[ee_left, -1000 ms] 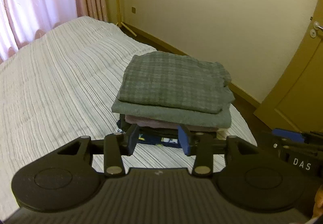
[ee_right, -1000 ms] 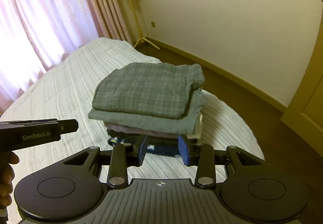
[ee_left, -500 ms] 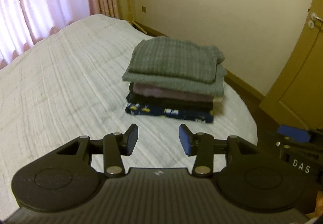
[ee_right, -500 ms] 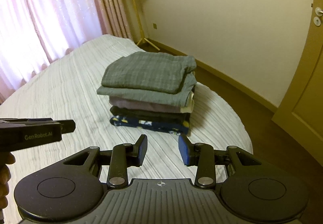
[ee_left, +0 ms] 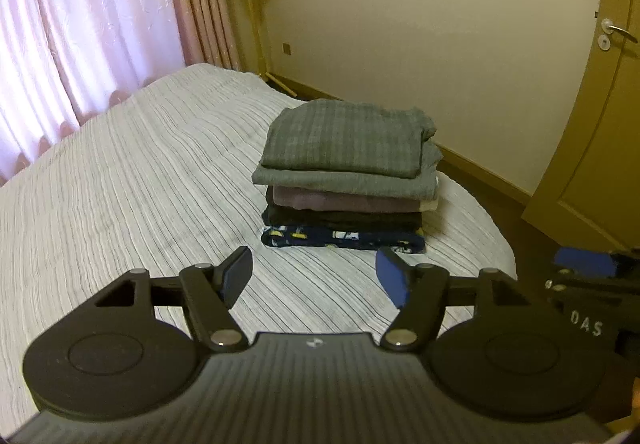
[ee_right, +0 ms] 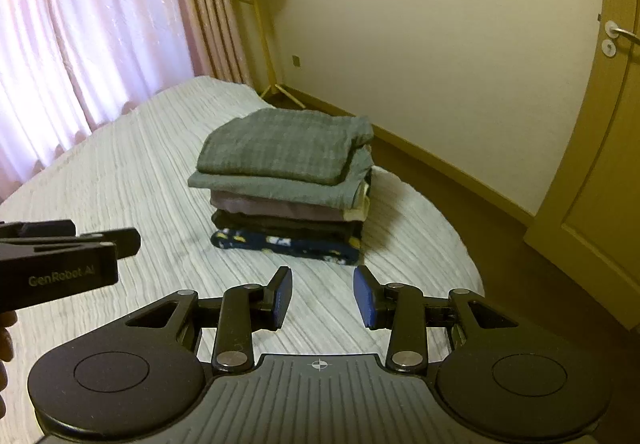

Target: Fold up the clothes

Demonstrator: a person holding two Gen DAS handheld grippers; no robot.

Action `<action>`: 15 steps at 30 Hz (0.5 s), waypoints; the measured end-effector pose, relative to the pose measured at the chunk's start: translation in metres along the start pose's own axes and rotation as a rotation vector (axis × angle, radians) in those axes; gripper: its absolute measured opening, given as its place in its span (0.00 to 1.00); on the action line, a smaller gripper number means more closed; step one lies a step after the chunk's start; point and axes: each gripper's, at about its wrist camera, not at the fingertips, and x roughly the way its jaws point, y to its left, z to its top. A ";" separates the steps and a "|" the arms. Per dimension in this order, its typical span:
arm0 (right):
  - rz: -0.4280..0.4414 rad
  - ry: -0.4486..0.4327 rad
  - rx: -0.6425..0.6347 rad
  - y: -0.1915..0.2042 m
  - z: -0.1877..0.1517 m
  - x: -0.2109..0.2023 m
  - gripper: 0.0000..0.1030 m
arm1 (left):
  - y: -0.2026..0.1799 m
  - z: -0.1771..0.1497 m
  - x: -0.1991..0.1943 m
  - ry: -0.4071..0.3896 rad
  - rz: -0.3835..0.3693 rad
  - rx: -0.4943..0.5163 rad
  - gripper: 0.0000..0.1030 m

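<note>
My left gripper [ee_left: 314,276] hangs over bare bedspread [ee_left: 120,204], its jaws just sprung wide, nothing between them. Ahead and slightly right sits the folded stack [ee_left: 348,180], on the far right part of the bed near its edge, long side running left to right across my view. My right gripper [ee_right: 322,296] is partly open, empty too, with the stack [ee_right: 288,180] ahead, slightly left. So the pile lies between my two tools, well apart from both; neither looks clearly nearer. I'd judge the folding done.
</note>
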 end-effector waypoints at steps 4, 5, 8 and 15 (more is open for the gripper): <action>0.000 0.028 0.021 0.006 -0.002 0.002 0.37 | 0.007 -0.002 0.001 0.014 -0.015 0.007 0.63; -0.004 0.039 0.029 0.008 -0.003 0.003 0.37 | 0.010 -0.003 0.001 0.022 -0.019 0.005 0.63; -0.013 0.058 0.049 0.017 -0.006 0.003 0.37 | 0.020 -0.009 0.002 0.042 -0.037 0.004 0.63; -0.053 0.099 0.074 0.038 -0.015 0.004 0.37 | 0.038 -0.020 0.007 0.092 -0.069 0.014 0.63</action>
